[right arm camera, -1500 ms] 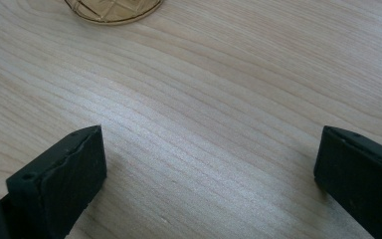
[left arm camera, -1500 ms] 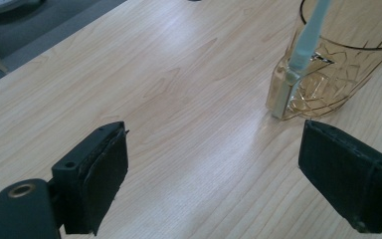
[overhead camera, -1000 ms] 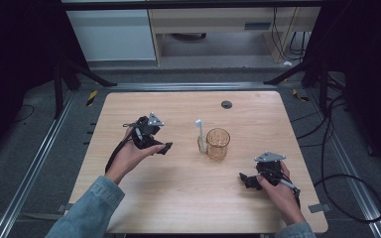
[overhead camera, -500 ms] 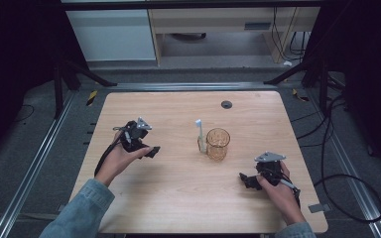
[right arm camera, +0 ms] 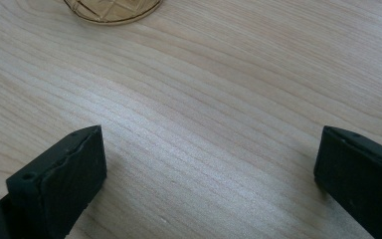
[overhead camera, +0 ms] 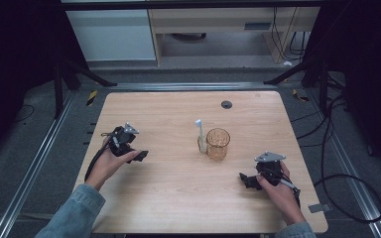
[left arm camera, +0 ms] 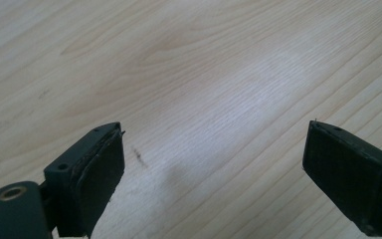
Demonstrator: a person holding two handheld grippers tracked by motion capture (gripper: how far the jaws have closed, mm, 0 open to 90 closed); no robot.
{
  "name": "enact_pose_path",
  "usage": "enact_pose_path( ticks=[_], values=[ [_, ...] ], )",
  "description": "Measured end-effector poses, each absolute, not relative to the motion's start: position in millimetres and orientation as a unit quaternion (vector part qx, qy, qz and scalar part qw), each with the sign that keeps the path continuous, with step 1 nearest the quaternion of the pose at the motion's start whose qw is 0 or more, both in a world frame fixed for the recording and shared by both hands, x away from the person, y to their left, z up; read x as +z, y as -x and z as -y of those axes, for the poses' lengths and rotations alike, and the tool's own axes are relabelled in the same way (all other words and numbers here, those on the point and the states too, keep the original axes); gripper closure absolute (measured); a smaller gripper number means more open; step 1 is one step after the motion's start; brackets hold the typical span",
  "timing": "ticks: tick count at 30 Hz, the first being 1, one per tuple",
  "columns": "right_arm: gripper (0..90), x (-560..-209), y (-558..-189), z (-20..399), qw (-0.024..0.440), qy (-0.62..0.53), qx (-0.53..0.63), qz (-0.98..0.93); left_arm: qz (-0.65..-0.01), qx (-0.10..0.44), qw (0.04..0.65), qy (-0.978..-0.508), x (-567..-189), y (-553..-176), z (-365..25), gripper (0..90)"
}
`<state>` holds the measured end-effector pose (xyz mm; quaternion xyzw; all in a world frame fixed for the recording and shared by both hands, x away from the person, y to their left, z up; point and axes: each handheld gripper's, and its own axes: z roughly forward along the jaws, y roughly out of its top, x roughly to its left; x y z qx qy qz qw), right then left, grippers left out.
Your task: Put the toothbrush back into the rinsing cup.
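Both tongs, left [overhead camera: 140, 156] and right [overhead camera: 245, 179], gape wide, empty; amber glass [overhead camera: 218, 144] between them, nearer right.

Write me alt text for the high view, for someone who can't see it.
A person at a wooden table holds an open hand-held gripper in each hand, the left hand-held gripper and the right hand-held gripper resting low at either side. Between them, farther back, stands an amber glass cup with a white toothbrush upright just beside it.
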<state>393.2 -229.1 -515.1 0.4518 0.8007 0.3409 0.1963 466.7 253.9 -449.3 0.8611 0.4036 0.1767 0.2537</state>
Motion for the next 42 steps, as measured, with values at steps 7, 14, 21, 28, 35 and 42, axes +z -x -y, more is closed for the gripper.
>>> enact_pose_path(
  ticks=[7,14,21,28,35,42],
  values=[
    [0.4,-515,-393,229,0.196,-0.452,0.341,-0.801,-0.422,0.172,0.251,-0.854,-464,-463,-275,7.3],
    [0.4,-515,-393,229,0.196,-0.452,0.341,-0.801,-0.437,0.168,0.249,-0.848,-477,-464,-291,5.3],
    [0.4,-515,-393,229,0.196,-0.452,0.341,-0.801,-0.452,0.178,0.255,-0.836,-493,-465,-302,5.5],
    [0.4,-515,-393,229,0.196,-0.452,0.341,-0.801,-0.460,0.187,0.289,-0.818,-499,-468,-310,4.1],
    [0.4,-515,-393,229,0.196,-0.452,0.341,-0.801,-0.452,0.203,0.330,-0.804,-509,-466,-314,0.2],
    [0.4,-515,-393,229,0.196,-0.452,0.341,-0.801,-0.457,0.203,0.328,-0.802,-509,-465,-314,0.0]
  ],
)
